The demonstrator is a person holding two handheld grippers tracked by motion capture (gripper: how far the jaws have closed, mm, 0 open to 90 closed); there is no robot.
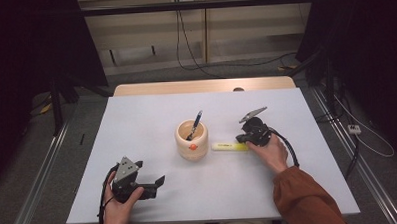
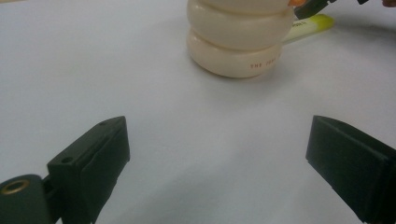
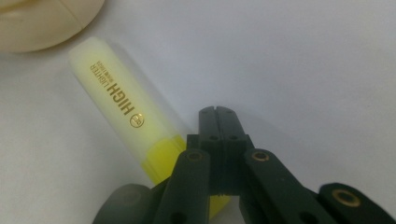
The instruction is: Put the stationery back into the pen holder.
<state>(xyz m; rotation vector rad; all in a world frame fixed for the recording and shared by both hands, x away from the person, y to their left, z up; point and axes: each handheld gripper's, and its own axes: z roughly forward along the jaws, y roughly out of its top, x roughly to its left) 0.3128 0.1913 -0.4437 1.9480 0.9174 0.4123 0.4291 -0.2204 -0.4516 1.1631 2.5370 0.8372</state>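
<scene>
High view: two hand-held grippers on a white table, with a yellow highlighter beside a pen holder.
High view puts the cream pen holder (image 1: pixel 191 139) near the table's (image 1: pixel 137 124) middle, a blue pen (image 1: pixel 195 124) standing in it; the yellow highlighter (image 1: pixel 229 147) lies flat just to its right, and the right gripper (image 1: pixel 243 138) rests at the highlighter's right end, while the left gripper (image 1: pixel 158 184) sits near the front left corner, well apart from both. Left gripper view shows its two jaws spread wide over bare tabletop, nothing between them, with the pen holder (image 2: pixel 240 37) ahead. Right gripper view shows its jaws pressed together, gripping nothing, tips over the table just beside the highlighter (image 3: pixel 126 116), whose capped end nears the pen holder (image 3: pixel 44 21).
</scene>
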